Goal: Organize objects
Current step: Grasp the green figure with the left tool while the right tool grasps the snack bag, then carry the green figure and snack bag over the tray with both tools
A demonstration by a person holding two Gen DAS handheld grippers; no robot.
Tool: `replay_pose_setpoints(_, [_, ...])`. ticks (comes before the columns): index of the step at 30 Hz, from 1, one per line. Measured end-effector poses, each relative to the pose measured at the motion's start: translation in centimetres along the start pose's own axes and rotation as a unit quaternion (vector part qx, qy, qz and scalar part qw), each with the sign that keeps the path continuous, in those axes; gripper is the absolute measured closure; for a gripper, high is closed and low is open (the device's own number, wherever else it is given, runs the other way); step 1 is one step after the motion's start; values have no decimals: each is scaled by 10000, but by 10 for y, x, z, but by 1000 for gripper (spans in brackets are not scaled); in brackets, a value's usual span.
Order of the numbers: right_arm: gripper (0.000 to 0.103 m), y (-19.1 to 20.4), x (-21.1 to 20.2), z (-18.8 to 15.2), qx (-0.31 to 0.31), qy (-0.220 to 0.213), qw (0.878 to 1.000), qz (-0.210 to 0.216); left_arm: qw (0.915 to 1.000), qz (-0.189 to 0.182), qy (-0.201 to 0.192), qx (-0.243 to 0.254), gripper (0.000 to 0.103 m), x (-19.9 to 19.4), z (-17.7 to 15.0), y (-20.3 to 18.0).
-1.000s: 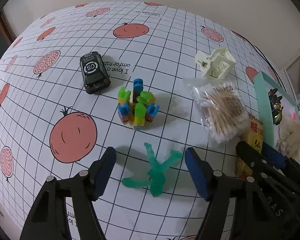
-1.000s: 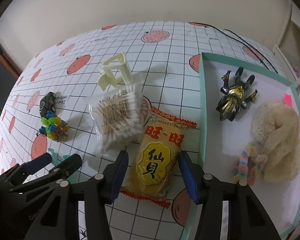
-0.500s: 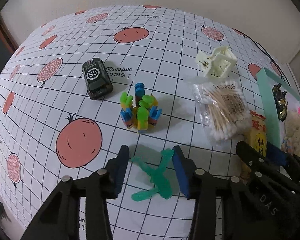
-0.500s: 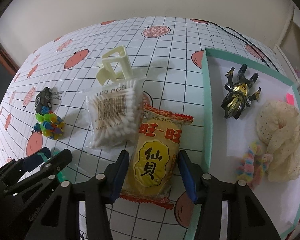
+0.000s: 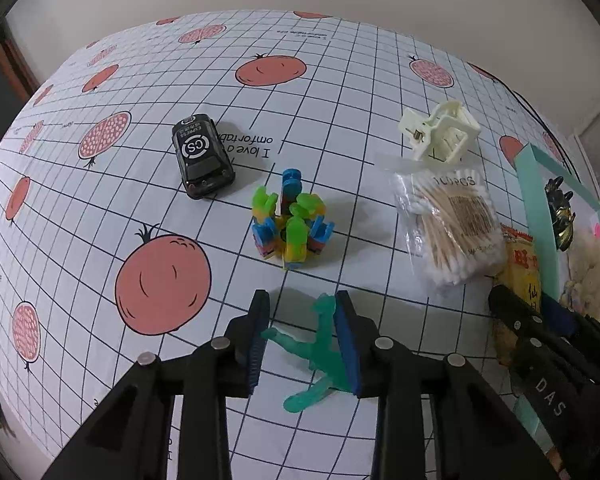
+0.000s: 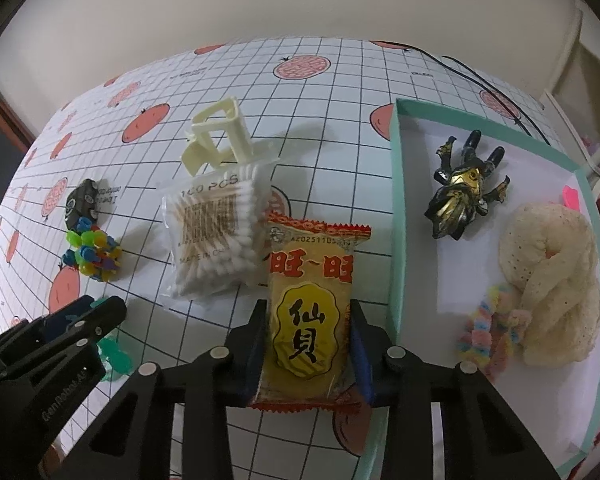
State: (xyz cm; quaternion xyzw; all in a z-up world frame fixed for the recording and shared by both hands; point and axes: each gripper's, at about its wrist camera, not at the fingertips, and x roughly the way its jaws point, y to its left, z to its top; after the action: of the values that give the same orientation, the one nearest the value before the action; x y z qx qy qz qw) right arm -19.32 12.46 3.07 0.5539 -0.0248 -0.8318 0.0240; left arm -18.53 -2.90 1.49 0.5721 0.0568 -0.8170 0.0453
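Both grippers narrowed, left gripper (image 5: 302, 340) pinching green figure (image 5: 320, 354), right gripper (image 6: 309, 354) clamping snack packet (image 6: 310, 312), its base hidden.

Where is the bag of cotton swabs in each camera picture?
Left wrist view: the bag of cotton swabs lies at the right, just below the cream hair claw clip.
Right wrist view: the bag lies left of centre, again just below the clip.
Shared landmark: the yellow snack packet beside it.

Gridded tablecloth (image 5: 340, 92); toy car (image 5: 201, 156); teal tray (image 6: 396, 216).
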Motion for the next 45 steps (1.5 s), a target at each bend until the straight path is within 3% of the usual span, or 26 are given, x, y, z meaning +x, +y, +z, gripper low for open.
replay_pose_setpoints(4, [64, -3, -9, 2, 63, -142, 9998, 94, 10000, -23, -1, -75, 71, -1, 10, -2])
replay_pose_setpoints(8, [64, -5, -21, 4, 56, -378, 9991, 178, 9999, -79, -68, -51, 87, -6, 10, -2])
replay_pose_setpoints(10, [64, -6, -26, 4, 48, -478, 9986, 199, 9999, -82, -93, -29, 88, -8, 9, -4])
replay_pose_setpoints(28, [64, -25, -57, 8, 146, -1032, 9932, 517, 9978, -461, -439, -190, 89, -34, 13, -3])
replay_pose_setpoints(45, [64, -122, -92, 2, 822, -1474, 9853, 251, 9822, -1361, -1103, 678, 89, -79, -2, -85])
